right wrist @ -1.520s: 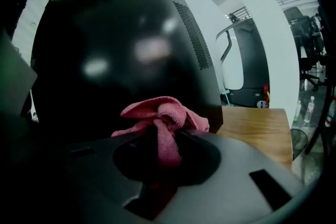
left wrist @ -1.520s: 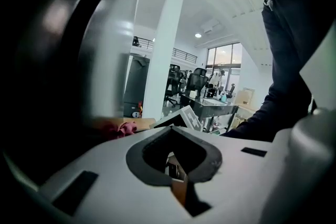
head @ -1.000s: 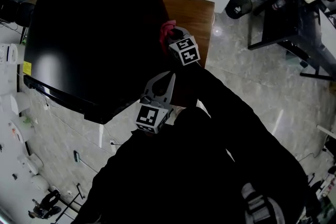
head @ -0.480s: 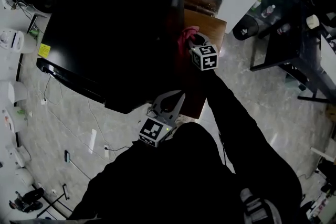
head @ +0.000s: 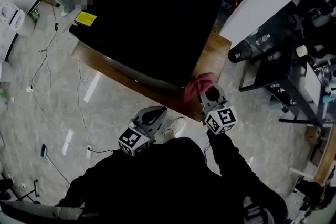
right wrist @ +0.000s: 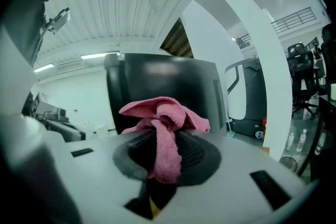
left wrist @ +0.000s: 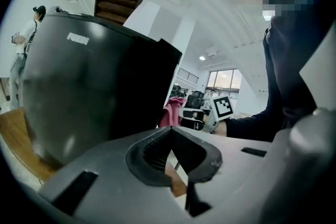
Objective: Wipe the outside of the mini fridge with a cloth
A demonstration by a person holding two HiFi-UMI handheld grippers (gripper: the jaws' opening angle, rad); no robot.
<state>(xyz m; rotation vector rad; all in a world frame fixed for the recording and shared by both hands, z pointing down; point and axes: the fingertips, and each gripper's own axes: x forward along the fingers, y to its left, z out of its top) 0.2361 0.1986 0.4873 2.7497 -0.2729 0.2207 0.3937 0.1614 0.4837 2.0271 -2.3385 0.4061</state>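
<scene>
The black mini fridge (head: 147, 18) stands on a wooden table (head: 214, 55). My right gripper (head: 202, 93) is shut on a crumpled pink cloth (head: 196, 84), which is held against the fridge's near right corner, close to the table's edge. In the right gripper view the cloth (right wrist: 164, 128) bulges out of the right gripper (right wrist: 163, 136), with the fridge (right wrist: 163, 81) right behind it. My left gripper (head: 156, 111) hangs lower, in front of the table and off the fridge, shut on nothing. In the left gripper view, past the left gripper (left wrist: 170, 132), I see the fridge (left wrist: 89, 92) and the cloth (left wrist: 172, 111).
A white pillar (head: 262, 2) rises right of the table, with a black bin (head: 241, 52) at its foot. A dark metal rack (head: 294, 65) with bottles stands further right. Cables (head: 47, 107) trail over the tiled floor at left. A person (left wrist: 21, 50) stands far left.
My right gripper has carried the cloth along the fridge's side down to its near corner by the table edge. The head view has swung. The left gripper stays shut and low.
</scene>
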